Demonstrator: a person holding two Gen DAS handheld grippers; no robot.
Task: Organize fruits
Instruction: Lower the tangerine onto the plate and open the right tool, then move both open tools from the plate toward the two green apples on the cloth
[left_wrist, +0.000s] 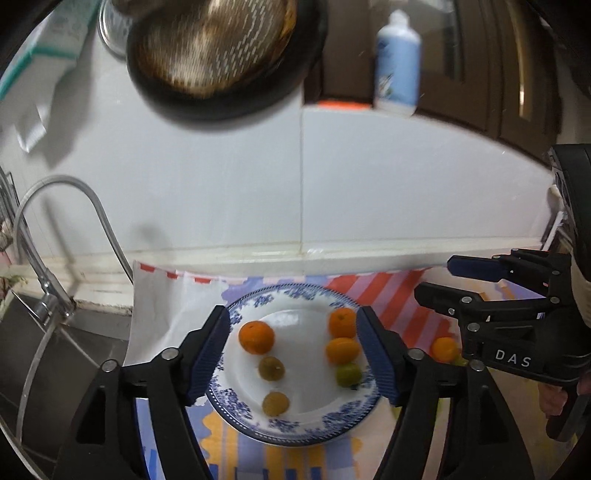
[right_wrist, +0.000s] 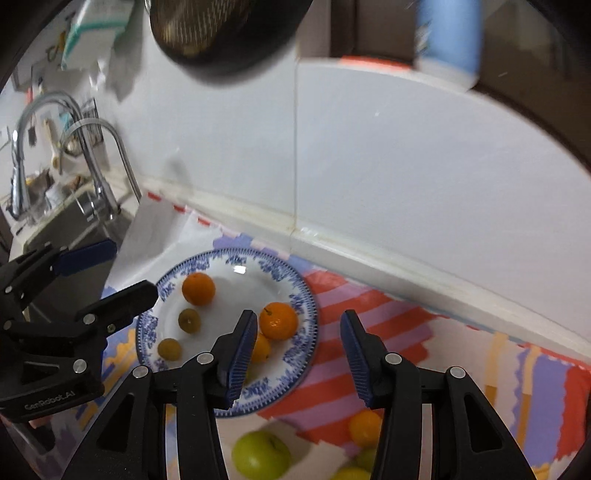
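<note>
White wall tiles (left_wrist: 221, 184) back a striped cloth (right_wrist: 369, 325) beside a sink (left_wrist: 44, 354).

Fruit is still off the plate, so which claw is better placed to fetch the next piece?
Probably right: its open, empty claw hangs nearest the loose green fruit and orange.

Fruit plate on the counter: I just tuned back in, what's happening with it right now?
A person holds a gripper in each hand above the blue-patterned plate. Six small fruits sit on it in two rows, among them an orange and a green one. Both the left gripper and right gripper are open and hold nothing. More fruit waits on the striped cloth, including a green apple and a small orange fruit.
</note>
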